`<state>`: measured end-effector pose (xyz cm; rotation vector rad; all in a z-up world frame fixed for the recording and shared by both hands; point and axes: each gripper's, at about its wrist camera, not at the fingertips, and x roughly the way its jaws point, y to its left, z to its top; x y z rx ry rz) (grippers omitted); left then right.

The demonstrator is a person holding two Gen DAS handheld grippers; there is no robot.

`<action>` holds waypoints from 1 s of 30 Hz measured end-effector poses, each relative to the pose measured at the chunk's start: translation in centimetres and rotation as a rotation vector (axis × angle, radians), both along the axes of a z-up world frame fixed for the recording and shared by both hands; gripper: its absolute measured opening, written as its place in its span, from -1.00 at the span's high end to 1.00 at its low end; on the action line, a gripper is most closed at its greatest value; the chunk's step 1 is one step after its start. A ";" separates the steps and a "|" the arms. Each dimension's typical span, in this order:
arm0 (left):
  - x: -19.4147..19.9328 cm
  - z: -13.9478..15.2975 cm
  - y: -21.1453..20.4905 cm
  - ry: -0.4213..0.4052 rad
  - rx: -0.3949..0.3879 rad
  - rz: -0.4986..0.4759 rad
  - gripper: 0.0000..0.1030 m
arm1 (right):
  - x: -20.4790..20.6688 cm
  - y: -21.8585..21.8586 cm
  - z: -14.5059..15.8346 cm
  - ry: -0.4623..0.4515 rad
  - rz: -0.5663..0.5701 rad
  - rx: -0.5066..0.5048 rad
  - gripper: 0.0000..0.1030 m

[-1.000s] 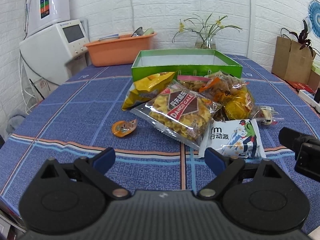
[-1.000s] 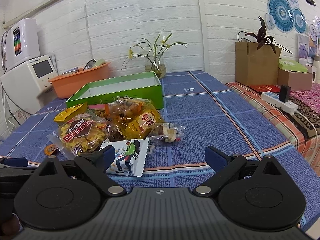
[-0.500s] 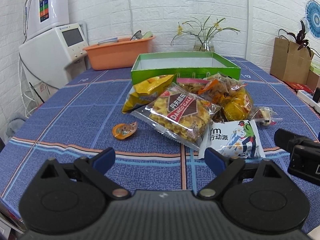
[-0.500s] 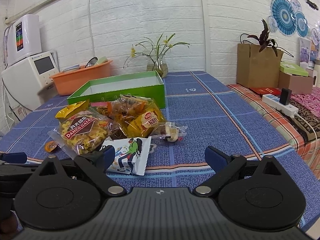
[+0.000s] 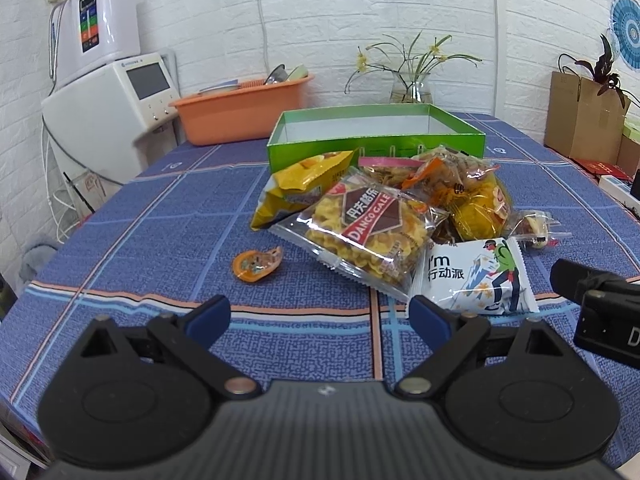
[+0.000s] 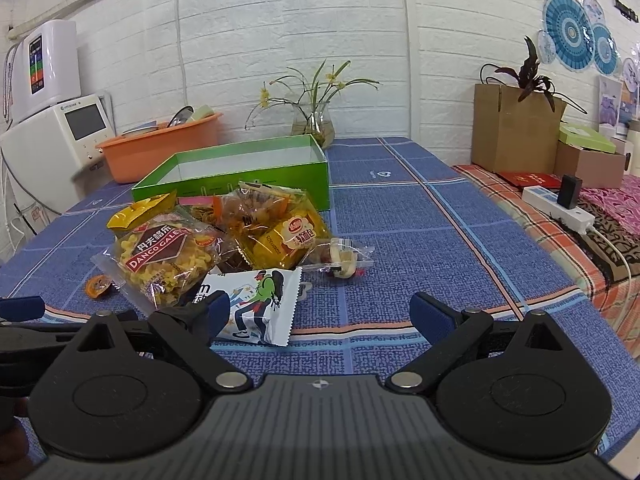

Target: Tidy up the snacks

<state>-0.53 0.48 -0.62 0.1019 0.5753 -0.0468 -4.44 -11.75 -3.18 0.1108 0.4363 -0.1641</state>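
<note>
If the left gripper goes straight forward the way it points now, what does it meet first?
Probably bare tablecloth first, then the clear noodle snack bag. The left gripper is open; depth is unclear.

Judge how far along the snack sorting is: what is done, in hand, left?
Done: nothing, the green box looks empty. In hand: nothing, left claw and right claw are open. Left: the whole snack pile and a stray orange jelly cup.

Our left gripper (image 5: 318,316) and right gripper (image 6: 320,314) match: black linkage arms, silver pivot screws, blue fingertip pads (image 5: 210,314).
</note>
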 end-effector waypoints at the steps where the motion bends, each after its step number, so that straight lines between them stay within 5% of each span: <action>1: 0.0 0.0 0.0 0.001 -0.002 0.001 -0.76 | 0.0 0.0 0.0 0.000 0.000 0.001 -1.00; 30: -0.4 0.1 0.0 -0.013 -0.003 -0.008 -0.76 | -0.3 0.0 0.2 -0.045 0.006 0.037 -1.00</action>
